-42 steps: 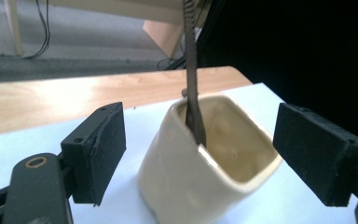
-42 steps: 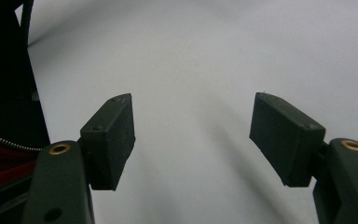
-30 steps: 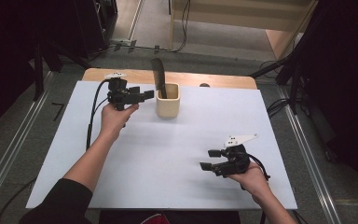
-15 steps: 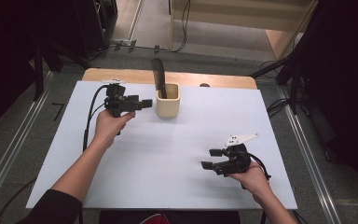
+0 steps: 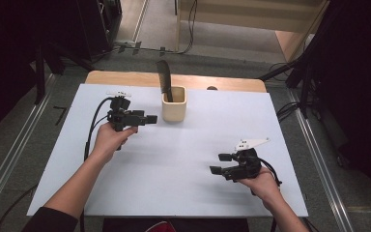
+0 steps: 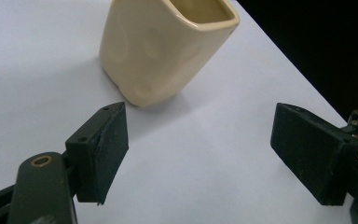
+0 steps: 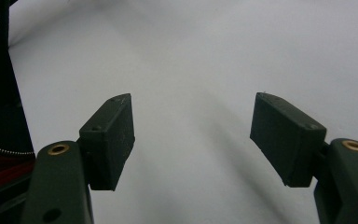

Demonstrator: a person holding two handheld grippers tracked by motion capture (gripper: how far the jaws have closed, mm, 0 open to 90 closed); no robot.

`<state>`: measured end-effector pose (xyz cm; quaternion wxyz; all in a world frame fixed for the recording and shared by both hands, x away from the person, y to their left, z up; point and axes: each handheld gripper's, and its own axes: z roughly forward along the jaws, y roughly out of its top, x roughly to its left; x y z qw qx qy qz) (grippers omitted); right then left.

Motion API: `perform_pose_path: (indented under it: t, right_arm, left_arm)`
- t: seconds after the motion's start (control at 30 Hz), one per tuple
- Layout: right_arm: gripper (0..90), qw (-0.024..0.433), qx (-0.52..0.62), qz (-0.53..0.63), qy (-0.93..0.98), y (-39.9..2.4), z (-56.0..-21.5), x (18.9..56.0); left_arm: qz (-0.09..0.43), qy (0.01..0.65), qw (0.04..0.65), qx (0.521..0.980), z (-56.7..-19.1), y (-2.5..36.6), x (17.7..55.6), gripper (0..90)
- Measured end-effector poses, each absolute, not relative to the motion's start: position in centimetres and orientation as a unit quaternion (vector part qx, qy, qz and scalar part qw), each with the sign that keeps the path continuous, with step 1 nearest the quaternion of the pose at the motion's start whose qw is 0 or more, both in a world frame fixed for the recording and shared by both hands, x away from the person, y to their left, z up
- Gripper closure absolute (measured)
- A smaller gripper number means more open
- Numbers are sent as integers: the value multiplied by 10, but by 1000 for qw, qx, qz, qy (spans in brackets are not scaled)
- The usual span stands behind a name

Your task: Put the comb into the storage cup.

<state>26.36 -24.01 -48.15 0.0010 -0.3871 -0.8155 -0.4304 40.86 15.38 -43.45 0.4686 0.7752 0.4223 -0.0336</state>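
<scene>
**Cream cup just ahead of left jaws**

Cream ceramic cup point(image 5: 174, 104) stands upright at the table's point(image 5: 183, 193) far middle, a dark comb point(image 5: 164, 79) rising from it; left gripper point(image 5: 147, 119) points at it, jaws wide, empty, cup just beyond them; right gripper point(image 5: 221, 163) well apart, open, empty. Against a second ago: left gripper sits farther back from the cup; right unchanged.

Bright, even light falls from above on the white table point(image 5: 174, 164); the surroundings sink into near black. Soft shadows sit under both hands and left of the cream cup point(image 6: 163, 46). Gripper views are sharp, slightly grainy, no glare.
</scene>
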Motion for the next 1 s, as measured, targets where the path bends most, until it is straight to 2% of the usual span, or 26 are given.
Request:
perform_pose_path:
  t: [0.53, 1.0]
  right_arm:
    - [281, 0, -393, -429, -813, -244, -482, 265]
    - [280, 0, -398, -428, -812, -245, -482, 265]
  left_arm:
    - [-68, 399, 465, 787, -439, 162, 375, 201]
    - [-77, 378, 448, 807, -444, 162, 346, 201]
